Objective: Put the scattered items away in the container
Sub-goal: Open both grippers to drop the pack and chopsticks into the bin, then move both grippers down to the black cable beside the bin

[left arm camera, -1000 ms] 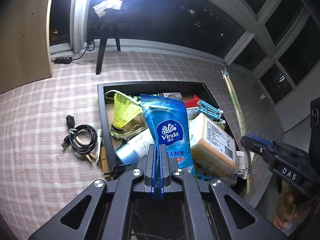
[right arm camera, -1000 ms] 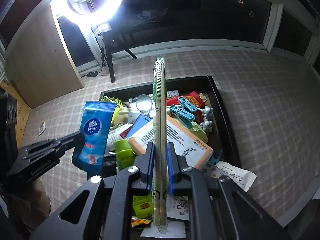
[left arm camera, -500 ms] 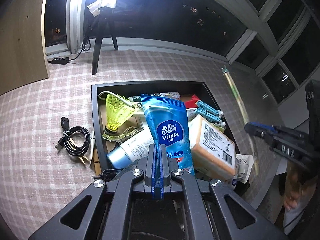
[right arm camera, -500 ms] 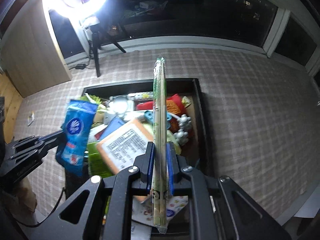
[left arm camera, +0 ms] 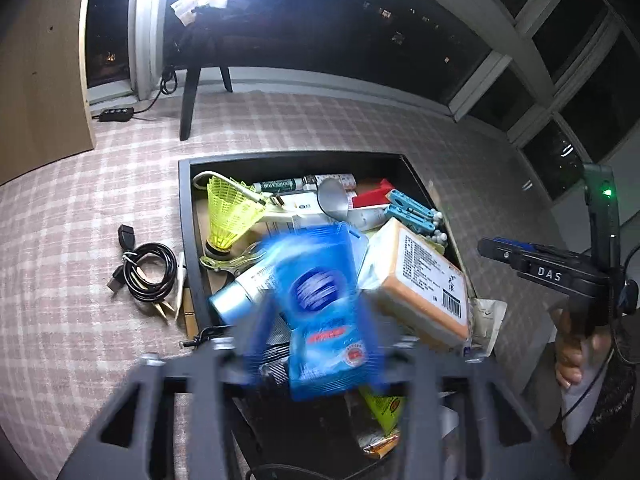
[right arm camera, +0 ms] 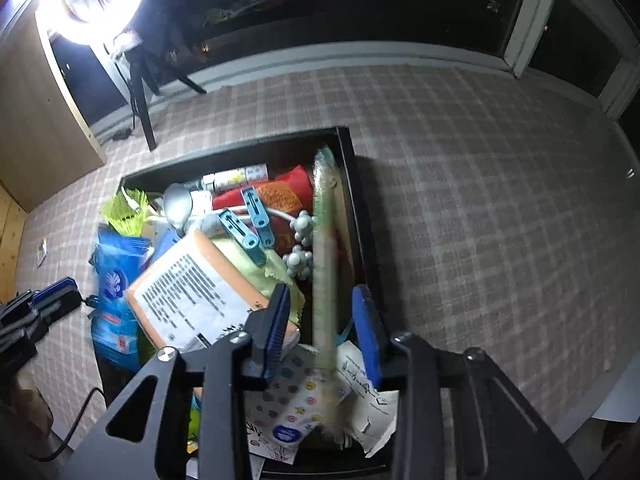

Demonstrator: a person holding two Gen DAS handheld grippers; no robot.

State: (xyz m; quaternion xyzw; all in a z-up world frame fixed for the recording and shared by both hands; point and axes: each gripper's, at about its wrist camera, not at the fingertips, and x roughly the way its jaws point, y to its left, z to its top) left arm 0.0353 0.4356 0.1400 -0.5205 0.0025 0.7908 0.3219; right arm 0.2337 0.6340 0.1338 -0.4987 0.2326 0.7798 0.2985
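Release is under way on both sides: the left gripper has its jaws opening, and the blue tissue pack, blurred, sits loose between them at the bottom centre of the left wrist view, over the near end of the black container. The right gripper is also opening; the sleeved chopsticks hang in the gap, touching neither blue pad as far as the blur allows. Their long axis runs up the frame, parallel to the container's right wall and just inside it, tip near the far corner, so they look set to drop along that edge beside the blue clothes pegs. A coiled black cable lies outside the container at mid-left of the left wrist view, nearer the left gripper
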